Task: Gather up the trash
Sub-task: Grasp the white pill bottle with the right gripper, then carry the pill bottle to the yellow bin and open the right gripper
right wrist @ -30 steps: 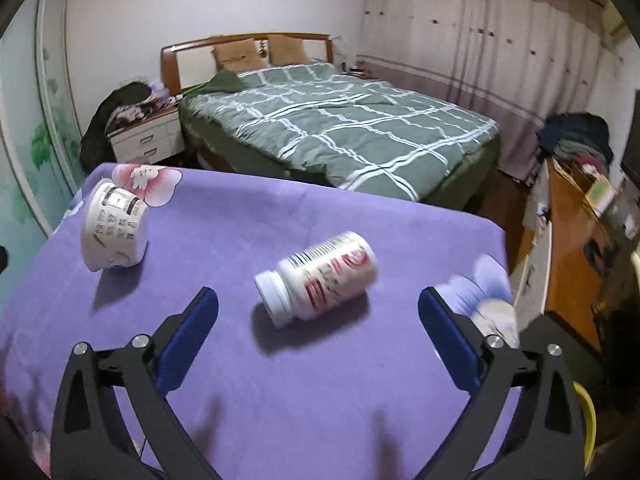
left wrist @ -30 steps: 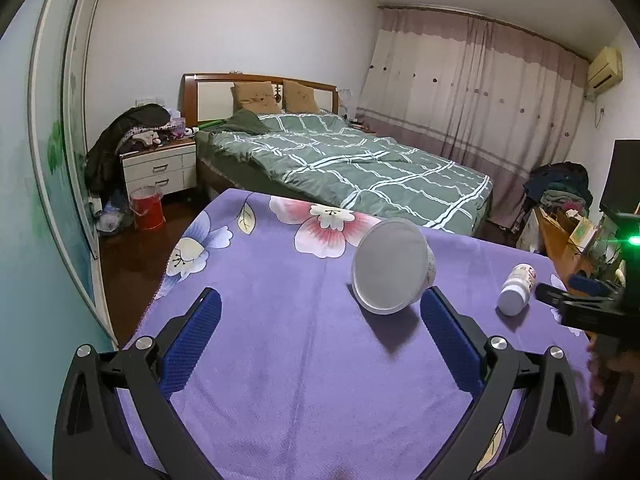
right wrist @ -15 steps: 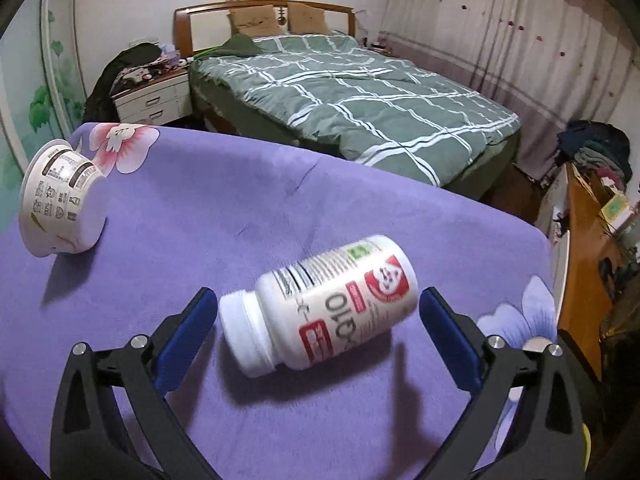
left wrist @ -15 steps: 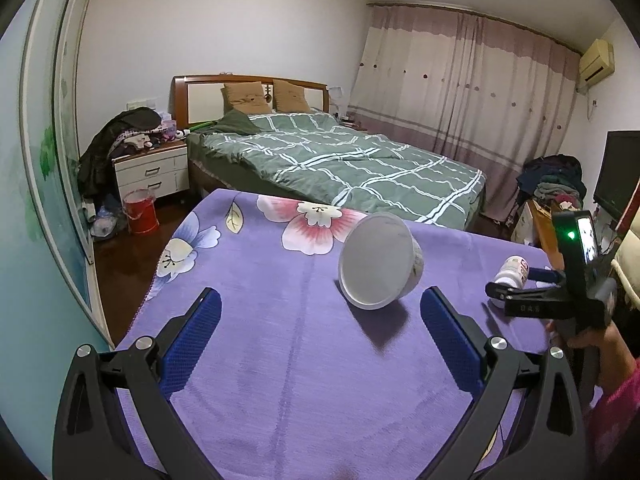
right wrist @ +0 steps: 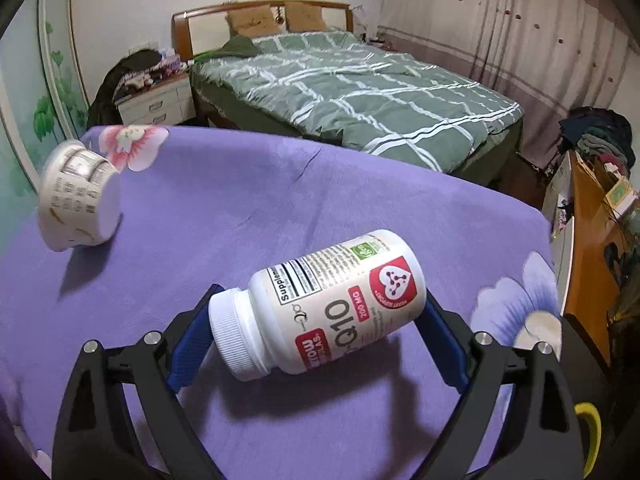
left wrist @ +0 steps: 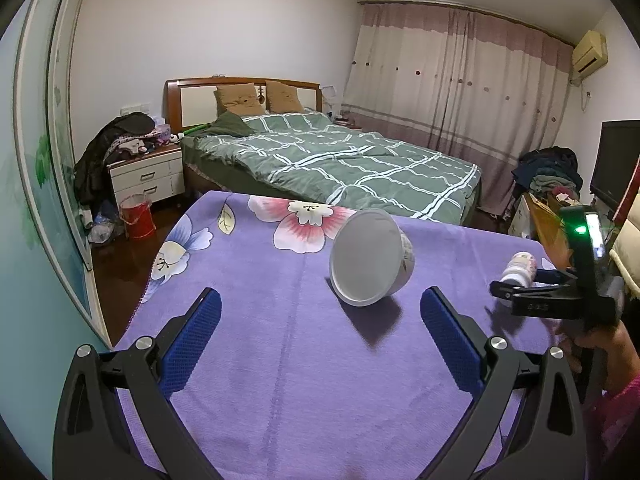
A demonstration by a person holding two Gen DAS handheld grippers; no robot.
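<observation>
At the far left a red bin [left wrist: 138,216] stands on the floor by the nightstand, well apart from the table; whether it is where the trash goes cannot be told. The table wears a purple cloth [left wrist: 280,340] with printed flowers.

The left gripper [left wrist: 320,332] hovers low over the cloth with its blue fingers [left wrist: 192,340] spread wide and nothing between them. Ahead of it, slightly right of centre, a white cup [left wrist: 370,256] lies tipped on its side, its mouth turned toward this camera (the printed label shows only from the right wrist view). The cup is short of the fingertips, not yet inside the gap.

Further right, the bottle [right wrist: 320,304], a white supplement bottle with a ribbed cap and a red heart badge, lies on its side across the right gripper [right wrist: 316,320]. The pads flank it, one at the cap end and one at the base end, close on both. From here I cannot tell whether they are pressing it or just bracketing it, and the bottle's shadow on the cloth does not settle whether it is lifted.

The step in hand looks like the pickup of the bottle, with the cup waiting its turn. Next the right fingers need to close firmly end to end, since a smooth round body can roll or pivot out of a lengthwise pinch. The left one would need to go forward until the cup's rim sits between its pads.
</observation>
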